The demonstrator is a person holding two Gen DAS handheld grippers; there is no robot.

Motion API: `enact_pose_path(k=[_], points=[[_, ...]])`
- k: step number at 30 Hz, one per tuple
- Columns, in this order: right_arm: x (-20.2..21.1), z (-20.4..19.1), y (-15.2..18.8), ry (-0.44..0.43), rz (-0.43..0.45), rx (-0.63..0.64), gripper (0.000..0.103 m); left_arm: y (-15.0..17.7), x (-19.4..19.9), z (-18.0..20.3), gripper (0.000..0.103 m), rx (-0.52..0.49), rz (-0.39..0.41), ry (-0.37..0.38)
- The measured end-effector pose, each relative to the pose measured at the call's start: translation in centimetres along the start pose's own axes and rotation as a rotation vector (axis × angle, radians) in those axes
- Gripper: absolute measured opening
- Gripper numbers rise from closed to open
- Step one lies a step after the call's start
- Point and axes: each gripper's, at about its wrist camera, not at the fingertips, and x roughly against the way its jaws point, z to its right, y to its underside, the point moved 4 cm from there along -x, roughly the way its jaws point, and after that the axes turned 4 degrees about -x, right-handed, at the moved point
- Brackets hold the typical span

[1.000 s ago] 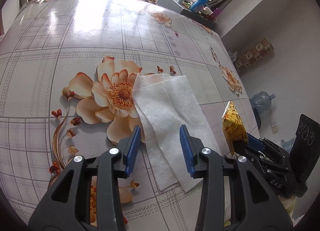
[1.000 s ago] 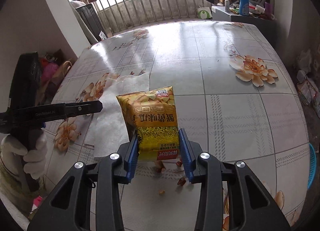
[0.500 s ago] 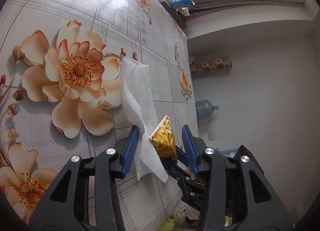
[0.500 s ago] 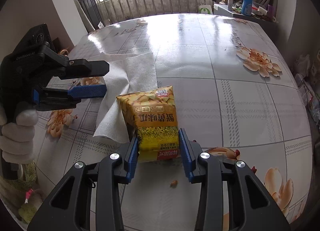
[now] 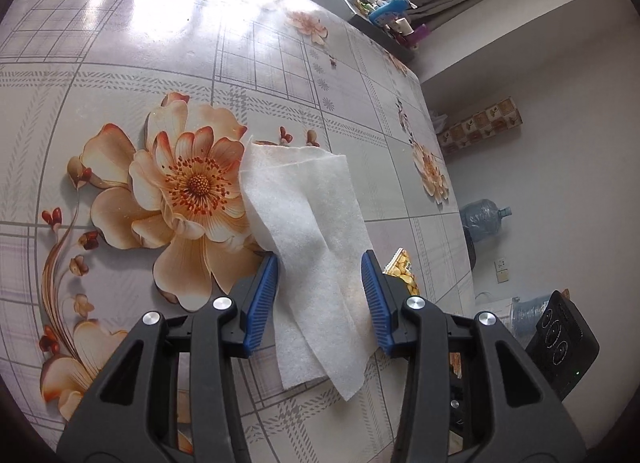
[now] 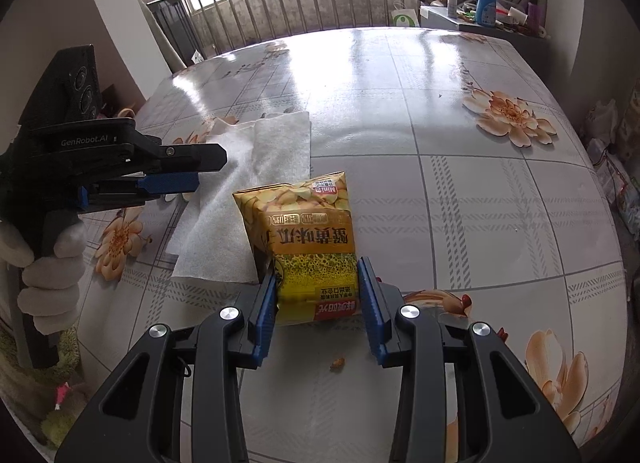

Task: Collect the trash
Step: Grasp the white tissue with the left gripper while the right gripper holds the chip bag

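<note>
A white paper towel (image 5: 308,231) lies flat on the flowered table (image 5: 160,63); it also shows in the right wrist view (image 6: 248,191). My left gripper (image 5: 320,283) is open, its blue pads on either side of the towel's near end, just above it. My right gripper (image 6: 316,295) is shut on a yellow snack bag (image 6: 304,231) and holds it upright over the table. The bag's top edge peeks out behind my left gripper's right finger (image 5: 402,267). The left gripper, seen from the side (image 6: 176,171), hovers over the towel.
A small crumb (image 6: 337,362) lies on the table under the bag. A cluttered shelf with bottles (image 6: 486,3) stands beyond the far table edge by a railing. A water jug (image 5: 482,217) sits on the floor right of the table.
My left gripper swung and tilted from a sideways view back over the towel, its pads now straddling the near end. The right gripper kept holding the bag, moving slightly.
</note>
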Motion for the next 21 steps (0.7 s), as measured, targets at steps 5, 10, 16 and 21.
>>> enact_pose_path(k=[5,10,16,21], points=[[0.8,2.2,0.3,0.017,0.010,-0.062,0.037,-0.5,-0.5,0.8,0.039,-0.102,0.017,-0.119],[1.7,4.6,0.7,0.028,0.030,-0.139,0.037,-0.2,-0.9,1.8,0.031,-0.202,0.036,-0.224],[2.2,6.7,0.7,0.038,0.048,-0.189,0.037,0.4,-1.4,2.8,0.014,-0.293,0.058,-0.318],[2.5,7.3,1.0,0.039,0.061,-0.209,0.037,0.7,-1.3,3.4,0.000,-0.326,0.074,-0.338]])
